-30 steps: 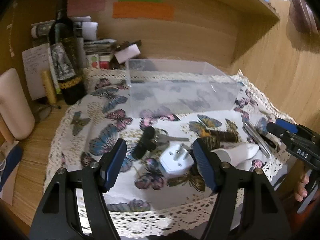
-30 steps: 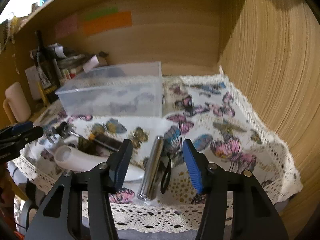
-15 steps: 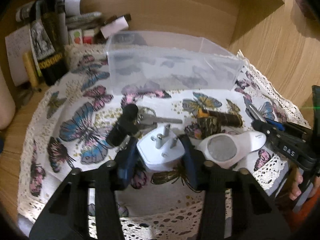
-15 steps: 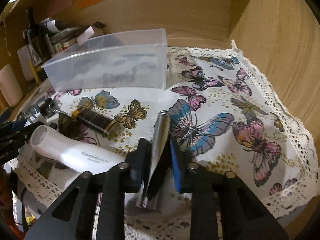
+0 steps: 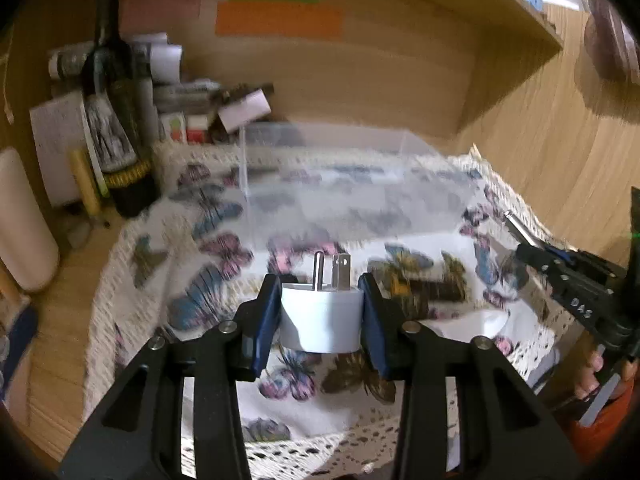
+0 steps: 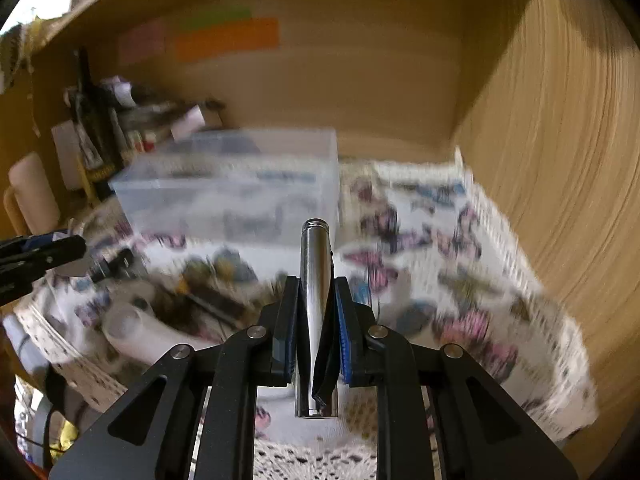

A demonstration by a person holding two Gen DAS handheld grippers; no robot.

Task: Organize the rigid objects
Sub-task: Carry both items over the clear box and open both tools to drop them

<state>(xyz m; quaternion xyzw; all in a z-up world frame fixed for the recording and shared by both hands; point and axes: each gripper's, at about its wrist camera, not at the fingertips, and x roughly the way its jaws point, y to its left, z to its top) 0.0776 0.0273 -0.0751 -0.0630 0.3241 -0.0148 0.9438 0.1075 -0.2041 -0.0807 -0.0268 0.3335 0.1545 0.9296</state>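
Note:
My left gripper (image 5: 320,312) is shut on a white plug adapter (image 5: 322,320), prongs pointing away, lifted above the butterfly cloth (image 5: 192,264). My right gripper (image 6: 316,320) is shut on a silver metal tube (image 6: 316,276) with a black strap hanging from it, also held above the cloth (image 6: 440,264). A clear plastic box (image 5: 344,184) stands at the back of the cloth; it also shows in the right wrist view (image 6: 240,188). The right gripper with the tube shows at the right edge of the left wrist view (image 5: 560,272). The left gripper (image 6: 36,256) shows at the left of the right view.
A white curved device (image 6: 144,332), a dark cylinder (image 5: 436,284) and a black key fob (image 6: 112,264) lie on the cloth. A wine bottle (image 5: 116,120), papers and a cream roll (image 5: 24,220) stand at the back left. A wooden wall (image 6: 560,160) closes the right side.
Both grippers closed on their objects, then lifted them off the cloth: the left raised the plug adapter, the right raised the metal tube. Both views are blurred from motion.

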